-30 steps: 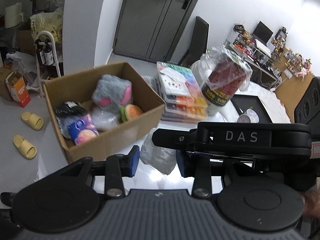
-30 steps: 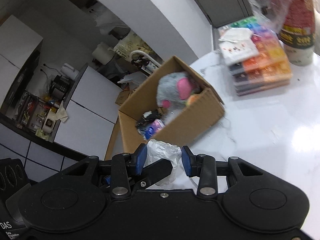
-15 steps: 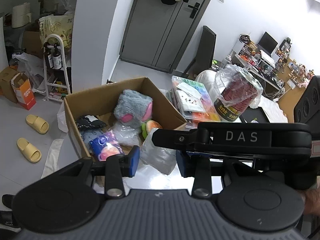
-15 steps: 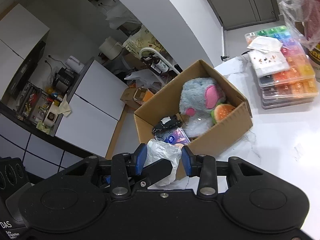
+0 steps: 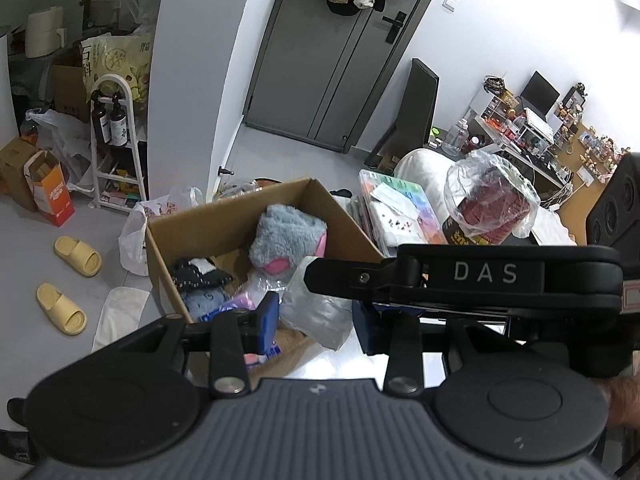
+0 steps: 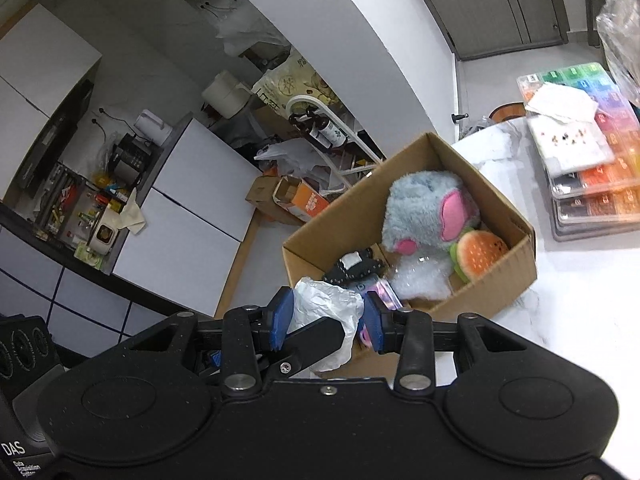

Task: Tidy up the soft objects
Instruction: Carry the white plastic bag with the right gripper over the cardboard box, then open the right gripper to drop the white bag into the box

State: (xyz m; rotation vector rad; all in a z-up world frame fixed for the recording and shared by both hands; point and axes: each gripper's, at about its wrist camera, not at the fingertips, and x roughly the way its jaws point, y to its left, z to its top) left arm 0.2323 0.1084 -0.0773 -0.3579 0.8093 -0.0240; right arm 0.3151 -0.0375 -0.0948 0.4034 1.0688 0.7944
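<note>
Both grippers' blue fingers point(image 6: 282, 315) pinch one crumpled white plastic bag point(image 6: 326, 309) at lower centre, above the open brown cardboard box point(image 6: 494, 280).

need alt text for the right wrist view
The right hand-held gripper pinches a crumpled plastic bag at the near edge of an open cardboard box. The box, on a white table, holds a grey plush toy and a burger toy.

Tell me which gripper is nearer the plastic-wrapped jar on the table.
Right. The right gripper reaches across just below the wrapped jar in the left wrist view; the left gripper sits farther back, on the cardboard box side.
</note>
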